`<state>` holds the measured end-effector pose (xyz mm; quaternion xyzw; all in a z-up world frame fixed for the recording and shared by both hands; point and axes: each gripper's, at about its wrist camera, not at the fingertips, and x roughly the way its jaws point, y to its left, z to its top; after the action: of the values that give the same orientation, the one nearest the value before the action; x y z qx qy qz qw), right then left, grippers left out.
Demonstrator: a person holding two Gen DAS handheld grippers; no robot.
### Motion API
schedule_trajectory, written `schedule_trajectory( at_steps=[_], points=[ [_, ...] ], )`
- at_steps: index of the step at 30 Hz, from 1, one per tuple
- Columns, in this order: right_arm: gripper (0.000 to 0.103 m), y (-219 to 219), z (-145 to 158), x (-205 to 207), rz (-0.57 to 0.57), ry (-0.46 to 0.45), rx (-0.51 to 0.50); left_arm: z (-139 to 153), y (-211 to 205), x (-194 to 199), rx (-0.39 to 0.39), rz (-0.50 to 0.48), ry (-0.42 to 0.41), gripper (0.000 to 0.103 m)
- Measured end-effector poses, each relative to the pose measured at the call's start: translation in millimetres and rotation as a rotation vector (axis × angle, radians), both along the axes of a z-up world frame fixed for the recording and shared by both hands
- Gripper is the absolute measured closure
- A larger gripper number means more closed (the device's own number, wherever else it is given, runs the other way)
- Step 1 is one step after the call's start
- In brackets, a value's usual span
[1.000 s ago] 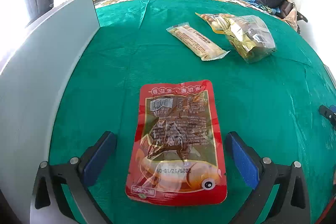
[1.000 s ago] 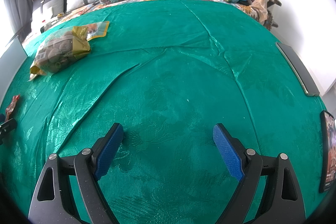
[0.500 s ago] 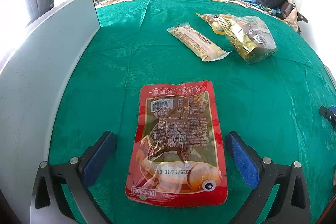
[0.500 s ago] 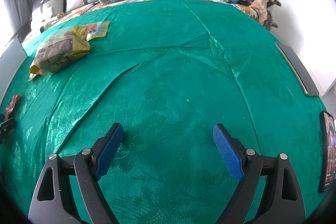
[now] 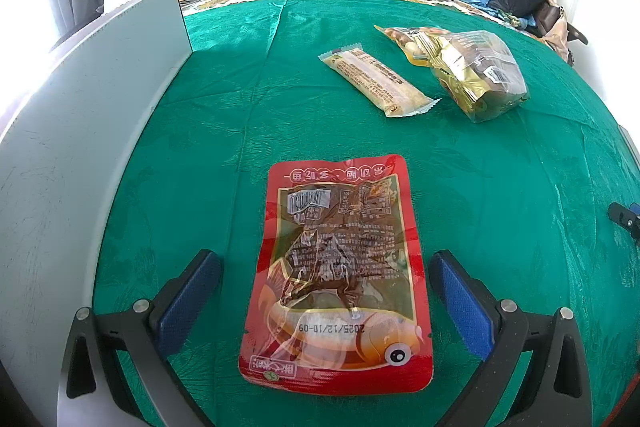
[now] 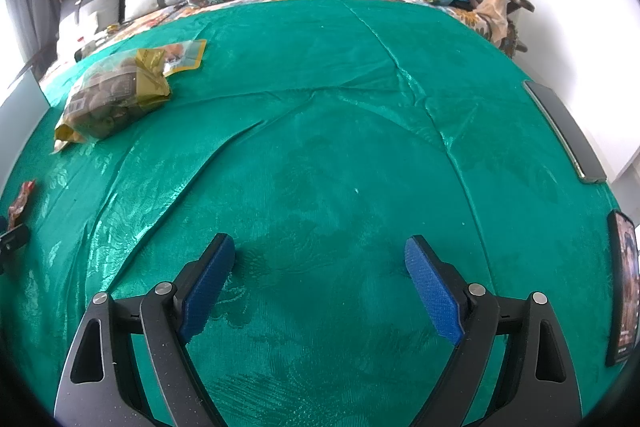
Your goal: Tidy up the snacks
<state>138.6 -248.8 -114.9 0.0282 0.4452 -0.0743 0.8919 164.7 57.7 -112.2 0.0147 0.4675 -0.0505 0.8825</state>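
left wrist view: looks like we're right at the start of a pickup. the flat red plastic snack pouch with a fish cartoon on it [image 5: 338, 275] lies flat on the green patterned cloth [image 5: 224, 131] covering the tabletop, and the left gripper [image 5: 325, 281] is tilted down over it with its jaws wide apart, one blue pad on each side of the pouch, neither touching it. my guess for the next move: come down and close on the pouch, which is thin and flat, so it'll probably need to catch an edge. beyond the pouch, well apart from it, there's a long pale yellow wrapped snack bar [image 5: 378, 79], and just to the right of that bar a clear bag of gold-wrapped snacks [image 5: 468, 67]. a pale grey flat board [image 5: 80, 131] stands along the cloth's edge, left of the pouch.

right wrist view: the right gripper [image 6: 320, 279] also points down at the cloth, jaws wide apart with nothing between them, just bare green. the clear bag sits far off to the upper left of it, so this one's idle i'd say.
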Motion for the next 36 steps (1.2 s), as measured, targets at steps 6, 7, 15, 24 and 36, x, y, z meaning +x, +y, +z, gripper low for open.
schedule_trajectory(
  at_steps=[6, 7, 15, 24, 36],
  points=[
    [0.014, 39, 46, 36, 0.043, -0.035, 0.191, 0, 0, 0, 0.0, 0.0, 0.0, 0.0],
    [0.014, 53, 57, 45, 0.076, -0.053, 0.192, 0, 0, 1, 0.0, 0.0, 0.0, 0.0],
    [0.015, 180, 90, 155, 0.308, -0.05, 0.047, 0, 0, 0, 0.0, 0.0, 0.0, 0.0],
    [0.017, 205, 37, 169, 0.482, 0.074, -0.107, -1, 0, 1, 0.0, 0.001, 0.0, 0.0],
    [0.015, 117, 35, 20, 0.604, -0.092, -0.243, -1, -1, 2, 0.002, 0.002, 0.0, 0.0]
  ],
)
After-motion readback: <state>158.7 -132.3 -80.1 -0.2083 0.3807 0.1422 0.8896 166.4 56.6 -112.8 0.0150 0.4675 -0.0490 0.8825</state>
